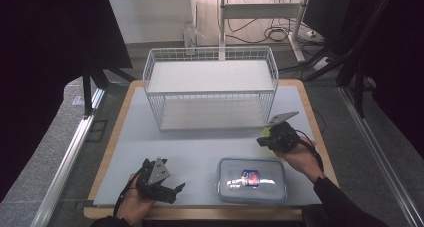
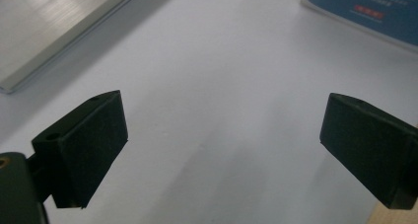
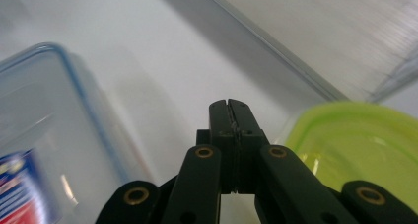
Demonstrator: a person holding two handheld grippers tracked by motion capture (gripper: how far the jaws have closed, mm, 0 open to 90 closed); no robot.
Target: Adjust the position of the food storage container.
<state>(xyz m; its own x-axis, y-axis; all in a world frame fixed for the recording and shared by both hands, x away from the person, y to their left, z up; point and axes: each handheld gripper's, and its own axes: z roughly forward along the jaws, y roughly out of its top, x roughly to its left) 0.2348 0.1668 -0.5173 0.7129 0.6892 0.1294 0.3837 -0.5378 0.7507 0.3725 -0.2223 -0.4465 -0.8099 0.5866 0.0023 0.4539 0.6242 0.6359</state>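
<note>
A clear plastic container [image 1: 251, 180] with a blue-edged lid and a blue and red label lies on the white table near its front edge. The same container [image 3: 44, 135] is at the left of the right gripper view. My right gripper [image 1: 262, 140] hovers behind it and to its right, and its jaws [image 3: 230, 108] are shut with nothing between them. A lime-green lidded container [image 3: 360, 145] sits close beside those jaws; a sliver of that green container [image 1: 266, 131] peeks out by the gripper. My left gripper [image 1: 175, 192] rests at the front left, open and empty [image 2: 222, 150].
A white wire basket shelf [image 1: 210, 87] with two tiers stands at the back middle of the table. A blue printed surface [image 2: 365, 4] lies ahead of the left jaws. A metal rail [image 2: 54, 31] runs along the table's left side.
</note>
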